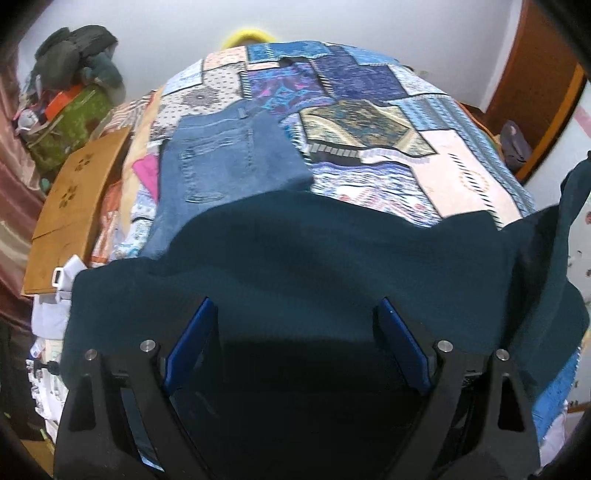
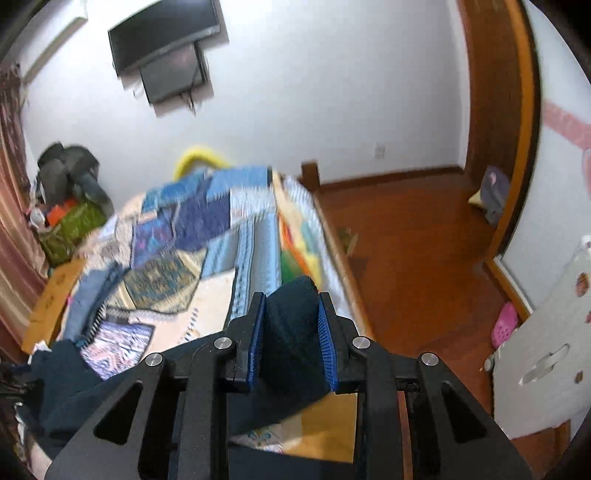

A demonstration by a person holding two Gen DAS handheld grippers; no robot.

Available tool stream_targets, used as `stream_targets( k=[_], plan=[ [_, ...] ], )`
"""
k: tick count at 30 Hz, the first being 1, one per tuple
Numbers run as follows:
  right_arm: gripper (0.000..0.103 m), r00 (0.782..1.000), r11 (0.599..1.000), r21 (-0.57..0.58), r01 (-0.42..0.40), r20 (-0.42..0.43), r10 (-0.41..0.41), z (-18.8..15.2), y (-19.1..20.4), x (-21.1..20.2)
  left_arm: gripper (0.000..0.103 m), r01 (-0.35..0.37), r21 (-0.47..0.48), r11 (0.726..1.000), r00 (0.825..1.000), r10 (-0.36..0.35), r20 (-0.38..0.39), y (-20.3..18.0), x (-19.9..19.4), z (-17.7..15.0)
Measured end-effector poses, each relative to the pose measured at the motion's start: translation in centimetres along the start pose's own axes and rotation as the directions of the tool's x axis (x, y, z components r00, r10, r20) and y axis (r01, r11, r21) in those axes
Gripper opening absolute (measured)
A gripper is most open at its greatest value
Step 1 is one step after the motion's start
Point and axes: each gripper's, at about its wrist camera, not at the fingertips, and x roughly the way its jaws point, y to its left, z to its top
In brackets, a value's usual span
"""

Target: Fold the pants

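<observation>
A patchwork quilt [image 1: 369, 122] covers the bed [image 2: 334, 254], with folded jeans [image 1: 225, 162] lying on it. Dark teal pants [image 1: 295, 251] drape over its near edge. The left claw [image 1: 295, 314] gapes wide above them; the right claw [image 2: 291, 325] pinches their cloth. Beyond lie a wood floor [image 2: 406, 236] and a wall-mounted TV [image 2: 162, 33].

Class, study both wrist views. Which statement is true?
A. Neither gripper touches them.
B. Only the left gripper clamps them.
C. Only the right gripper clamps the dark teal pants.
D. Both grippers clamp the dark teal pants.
C: the right gripper pinches a fold of the dark teal pants, while the left gripper stands open over them.
</observation>
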Motion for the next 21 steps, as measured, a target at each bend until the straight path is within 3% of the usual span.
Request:
stream_targets(
  k=[3,7,21],
  plan=[
    [0.024,0.997,1.0,0.019,0.007,0.078,-0.008,0.3,-1.1,-4.0,0.092,0.035,0.007,0.999,0.999,-0.035,-0.014,-1.1,-0.1,-0.4],
    [0.024,0.992,0.999,0.028,0.038,0.117,-0.041,-1.0,-2.0,-6.7,0.092,0.058,0.027,0.998,0.998,-0.057,-0.029,-3.0,-0.1,-1.1],
    [0.024,0.995,0.978,0.184,0.098,-0.037,-0.093,-11.8,-6.2,-6.6,0.096,0.074,0.072,0.995,0.997,-0.071,-0.042,-5.5,-0.7,-3.5]
  ],
)
